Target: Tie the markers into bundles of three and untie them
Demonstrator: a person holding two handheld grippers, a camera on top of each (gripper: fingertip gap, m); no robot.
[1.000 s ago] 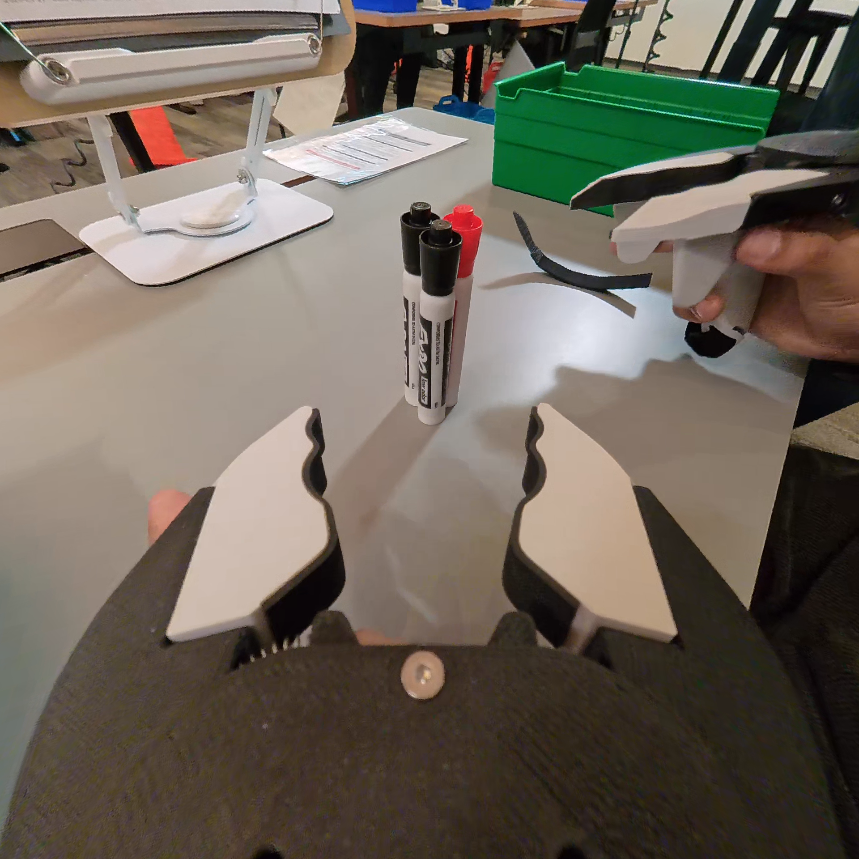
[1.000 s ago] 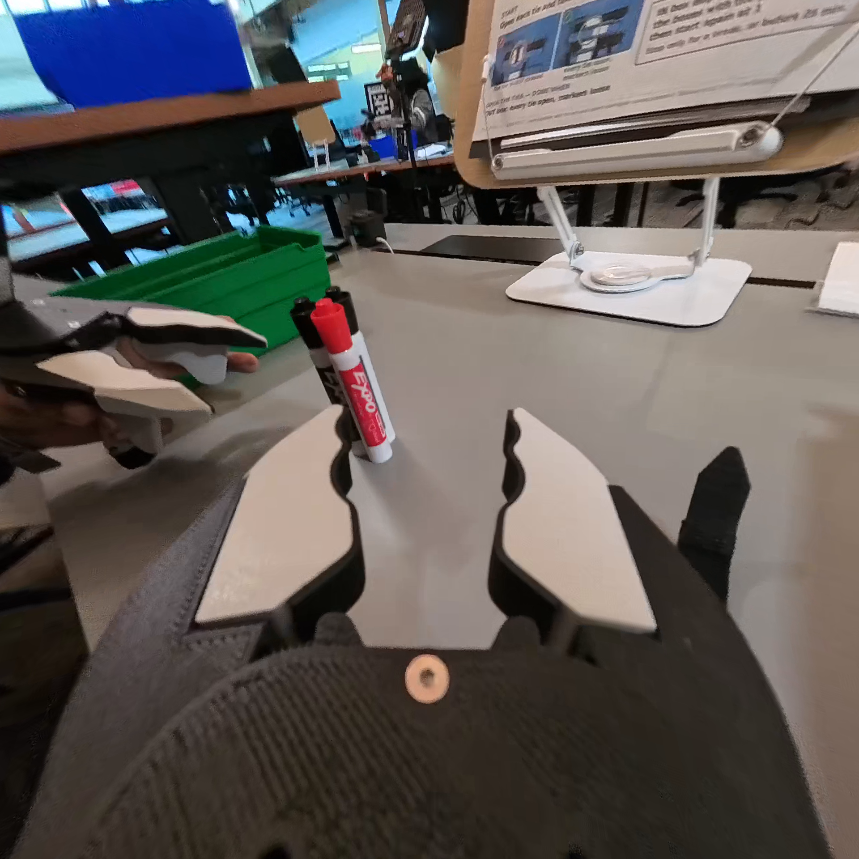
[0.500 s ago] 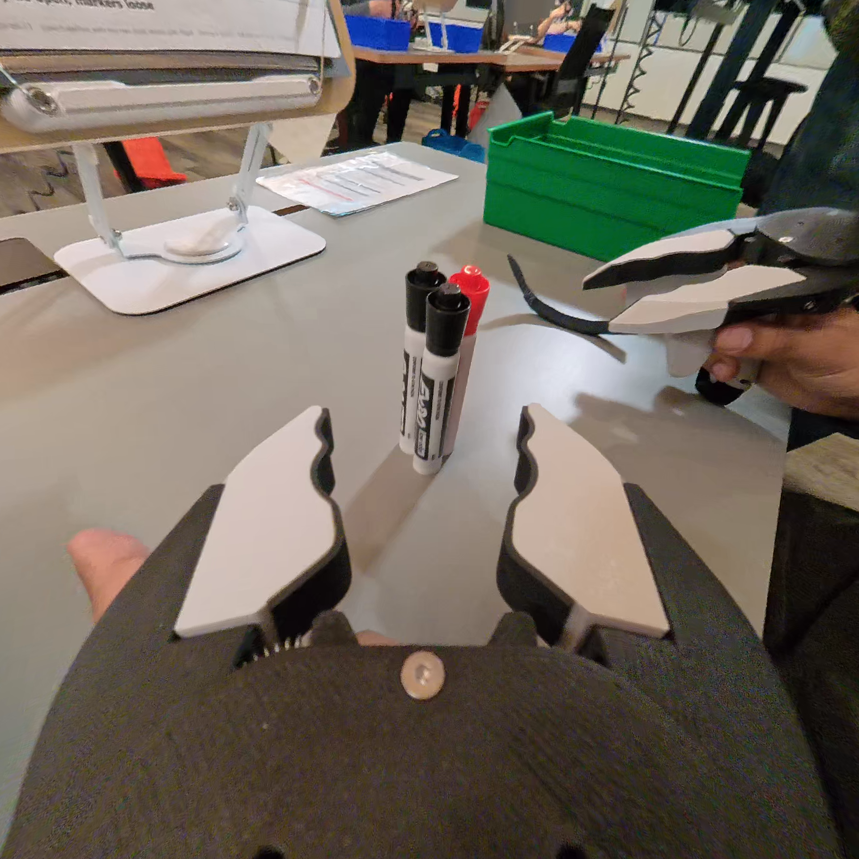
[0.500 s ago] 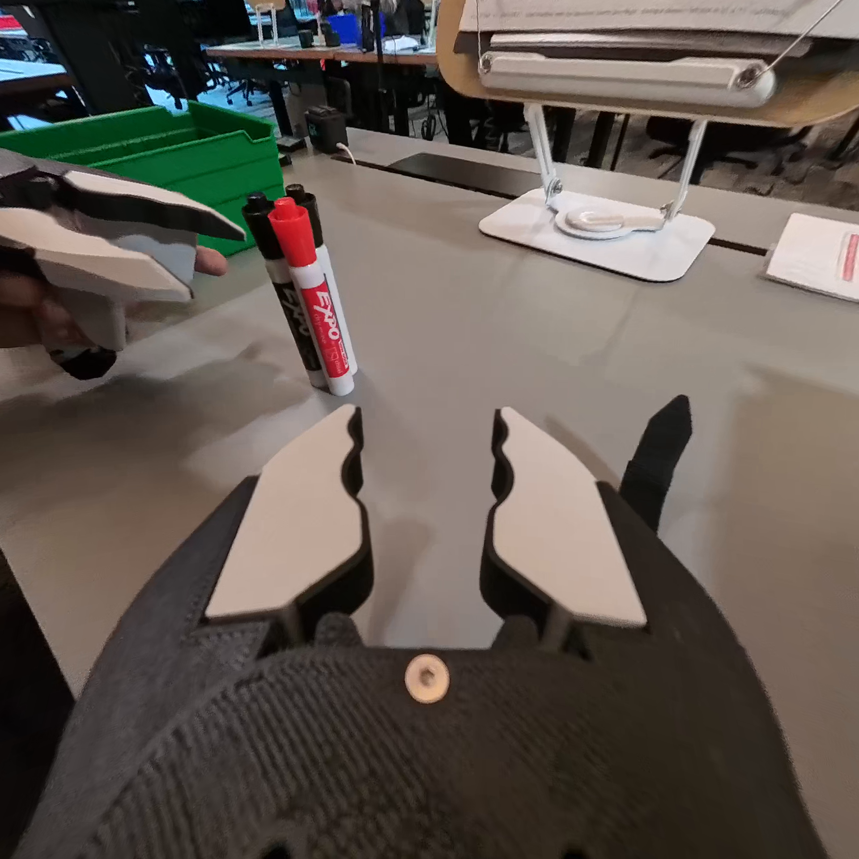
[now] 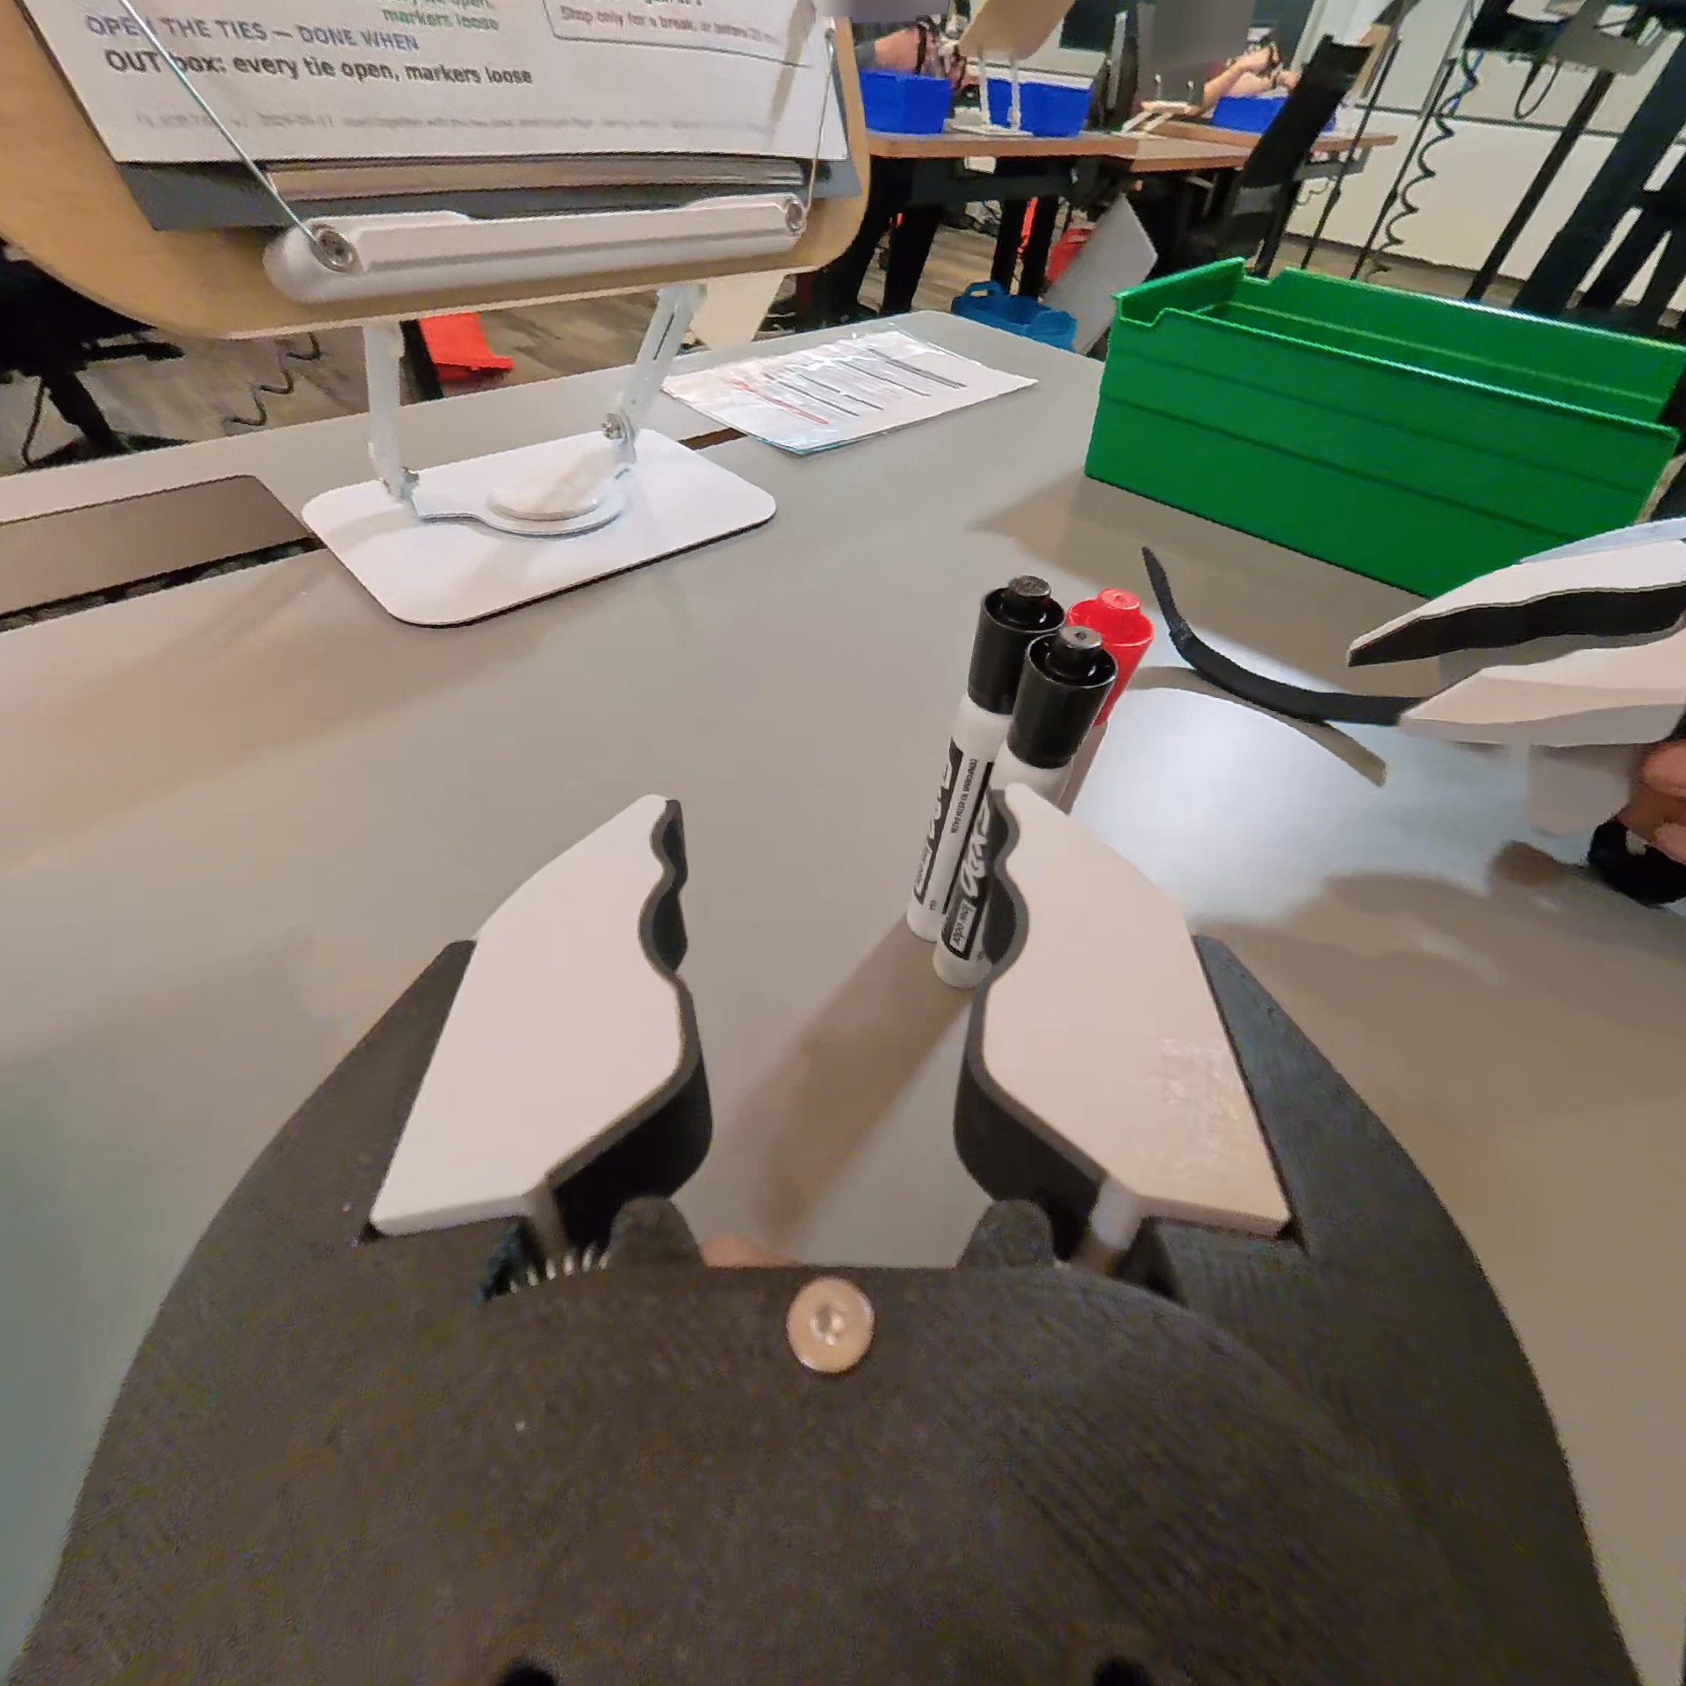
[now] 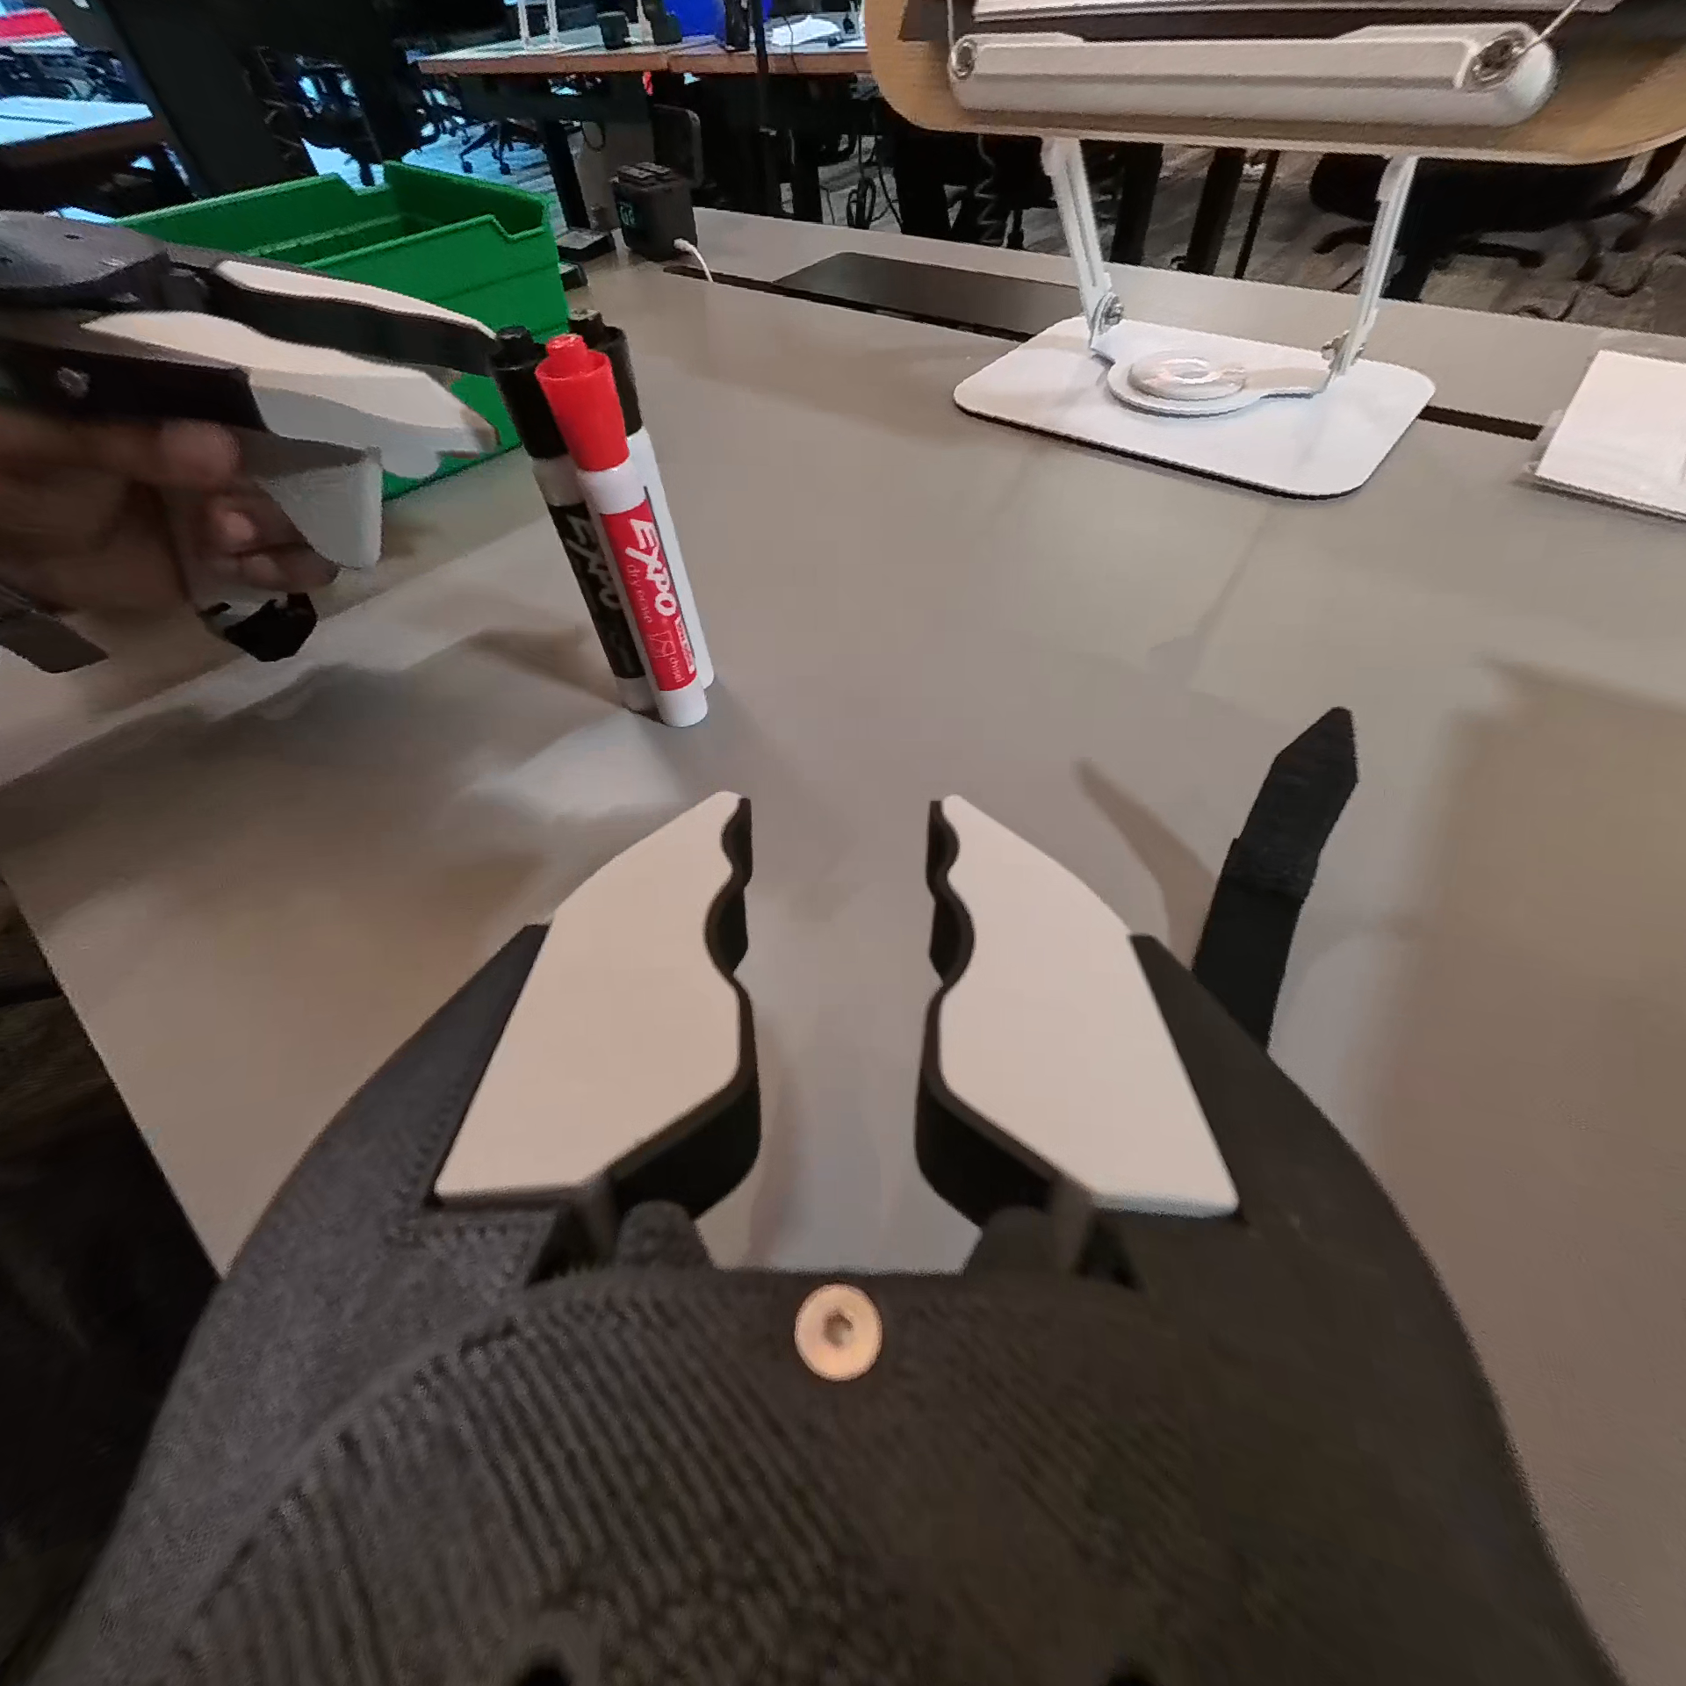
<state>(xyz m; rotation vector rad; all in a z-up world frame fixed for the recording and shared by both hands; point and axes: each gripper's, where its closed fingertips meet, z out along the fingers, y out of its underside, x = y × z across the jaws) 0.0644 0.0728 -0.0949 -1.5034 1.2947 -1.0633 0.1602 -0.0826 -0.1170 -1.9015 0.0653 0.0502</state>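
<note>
A workshop room with rows of desks and dark chairs lies behind a grey table (image 5: 456,821). On the table stand three dry-erase markers upright and touching one another: two black-capped markers (image 5: 994,785) and one red-capped marker (image 6: 629,538), with no tie around them. A black strap (image 5: 1259,684) curves over the table surface just beside the markers, on their right in the left wrist view. In the right wrist view one end of the strap (image 6: 1277,867) sticks up beside the right gripper's body.

The left gripper (image 5: 839,812) has its fingers spread with nothing between them; its right fingertip sits in front of the lower part of the black-capped markers, and contact cannot be told. In the right wrist view this gripper (image 6: 474,383) comes in from the left, tips level with the marker caps, held by a hand (image 6: 137,520).

The right gripper (image 6: 839,812) also has its fingers apart and holds nothing, pointing at bare table near the markers. From the left wrist view it (image 5: 1423,675) shows at the right edge, its tips over the strap.

A stack of green bins (image 5: 1387,429) stands at the far side. A white document stand (image 5: 538,520) carries a printed sheet, and a laminated paper (image 5: 848,383) lies beyond it.
</note>
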